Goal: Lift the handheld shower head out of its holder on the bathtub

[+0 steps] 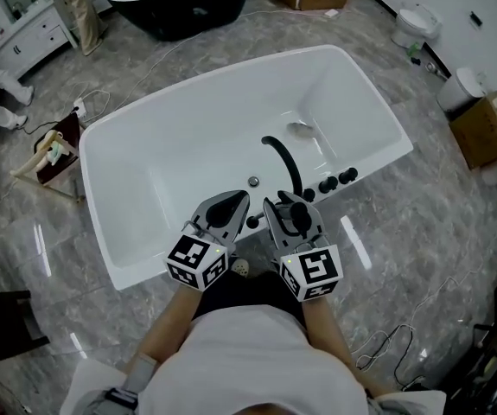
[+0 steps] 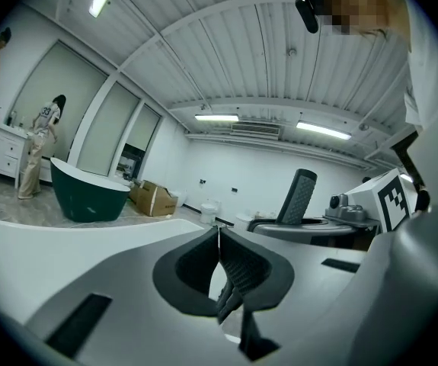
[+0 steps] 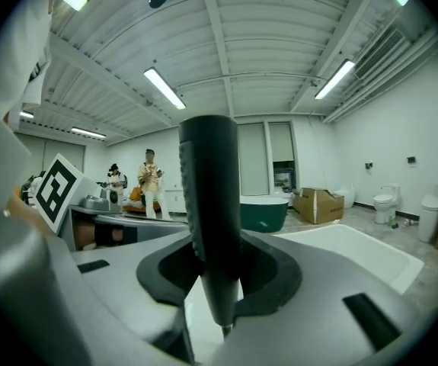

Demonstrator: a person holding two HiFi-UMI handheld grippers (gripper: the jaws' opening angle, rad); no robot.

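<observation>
The black handheld shower head [image 3: 211, 204], a slim ribbed wand, stands upright between the jaws of my right gripper [image 3: 217, 269], which is shut on it. In the head view that gripper [image 1: 289, 207] hovers over the near rim of the white bathtub [image 1: 378, 111], with the shower head [image 1: 301, 219] dark between its fingers. In the left gripper view the shower head [image 2: 300, 197] rises from the right gripper. My left gripper [image 2: 217, 244] is shut with nothing in it; it [image 1: 227, 207] hangs just left of the right one. A small dark fitting [image 1: 252, 222] sits on the rim between them.
A black curved spout [image 1: 283, 158] and two black knobs [image 1: 338, 181] stand on the tub's near rim. A dark bathtub [image 1: 179, 3], cardboard boxes [image 1: 481, 128], a toilet [image 1: 414, 24] and floor cables [image 1: 386, 344] surround it. Two people [image 3: 151, 181] stand far off.
</observation>
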